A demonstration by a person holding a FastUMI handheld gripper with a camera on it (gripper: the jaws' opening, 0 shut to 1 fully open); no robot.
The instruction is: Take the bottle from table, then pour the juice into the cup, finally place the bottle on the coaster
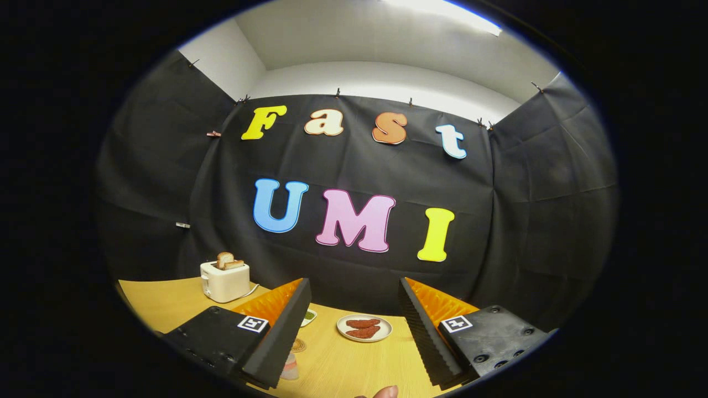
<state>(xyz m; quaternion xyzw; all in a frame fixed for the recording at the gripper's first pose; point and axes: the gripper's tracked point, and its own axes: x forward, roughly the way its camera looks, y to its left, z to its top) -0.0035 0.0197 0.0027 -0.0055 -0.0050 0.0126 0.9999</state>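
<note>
The claw (pixel 354 331) stands wide open, its two fingers spread far apart with nothing held between them, raised above the wooden surface (pixel 343 365) and looking across it toward the black cloth wall. In the gap between the fingers, a little ahead, a small white plate (pixel 364 328) sits on the surface with two reddish-brown sausages (pixel 363 327) lying side by side on it. Close against the inner edge of the left finger there is a round coaster (pixel 298 345) flat on the wood, partly hidden by that finger. Just nearer than the coaster, and also half tucked behind the left finger, a clear cup (pixel 290 367) stands upright. A bit farther out than the coaster, a small white dish (pixel 309 316) with something green in it peeks from behind the same finger. Beyond the left finger, well apart from the plate, a cream toaster (pixel 224 281) stands near the wall with slices of toast (pixel 229 260) sticking up out of its slots. At the near edge, between the fingers, a fingertip (pixel 385 392) of a person's hand shows. I cannot make out the bottle from here.
</note>
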